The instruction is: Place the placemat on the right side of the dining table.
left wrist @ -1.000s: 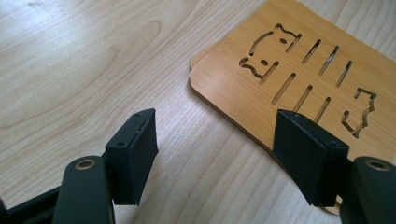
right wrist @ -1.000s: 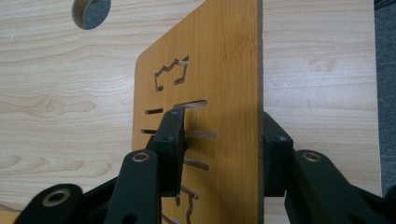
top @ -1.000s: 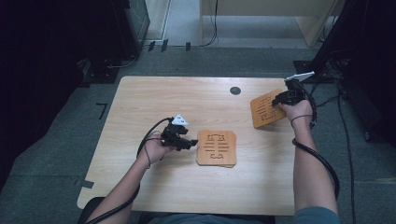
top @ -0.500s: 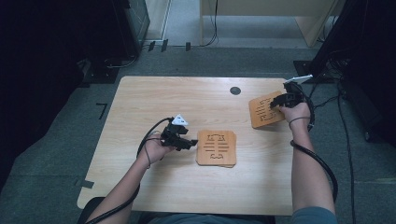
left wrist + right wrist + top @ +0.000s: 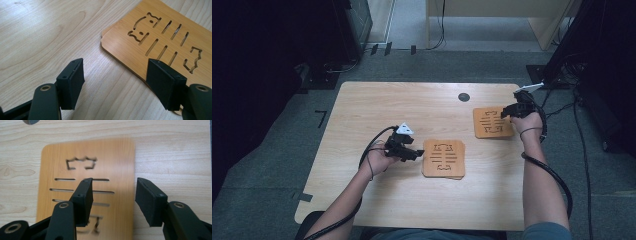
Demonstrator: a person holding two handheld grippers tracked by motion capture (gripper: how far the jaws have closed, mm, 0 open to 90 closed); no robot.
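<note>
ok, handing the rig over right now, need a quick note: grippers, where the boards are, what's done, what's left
Left gripper: open, empty, low over the table at the left edge of the stack of cut-out boards.
Right gripper: open, empty, jaws straddling the right edge of the single cut-out board, which lies flat near the table's far right side.
Table: light wood, a dark round cap at the far edge.
Done: one board lies apart from the stack.
Left: probably the next board off the stack; the left gripper seems lined up for it. I cannot tell how many boards the stack holds.
</note>
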